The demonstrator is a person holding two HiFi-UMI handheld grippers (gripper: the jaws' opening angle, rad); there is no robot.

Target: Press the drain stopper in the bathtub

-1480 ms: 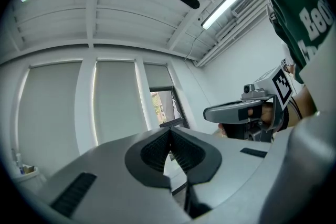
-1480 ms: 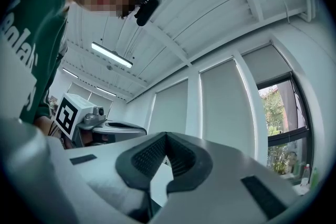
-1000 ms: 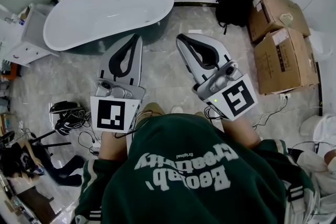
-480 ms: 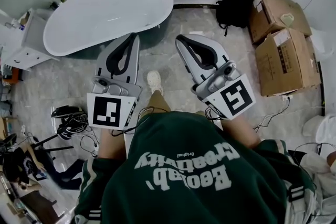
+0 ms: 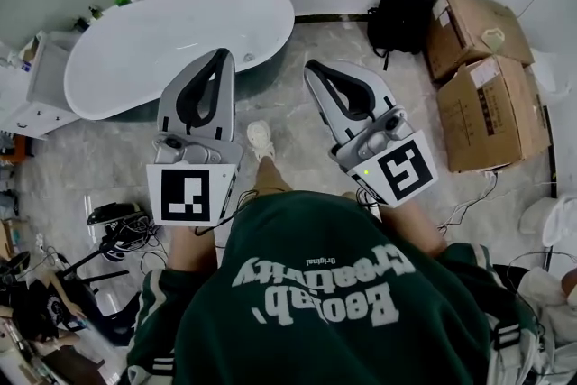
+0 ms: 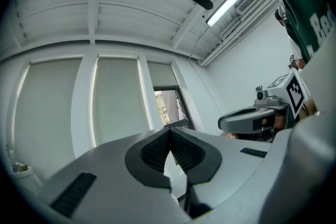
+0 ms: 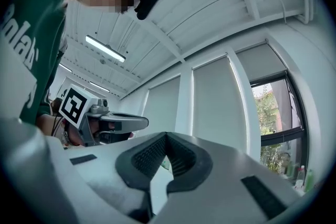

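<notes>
Tools: left tool [image 5: 221, 57] & right tool [image 5: 311, 66], tips pressed together on each, nothing between. Both angled up toward ceiling, prob. a carry pose w/ task not begun. Bathtub [image 5: 171, 41] stands ahead-left on marble floor [image 5: 297, 117], apart from both. Drain stopper not discernible in it. Room: backpack [image 5: 401, 13] & cardboard boxes [image 5: 491, 95] at right, blinds [image 6: 115, 97] over windows.

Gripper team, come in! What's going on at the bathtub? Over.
Both shut, empty: left gripper, right gripper. Bathtub ahead, not reached; stopper not in sight. Backpack and boxes off to the right.
</notes>
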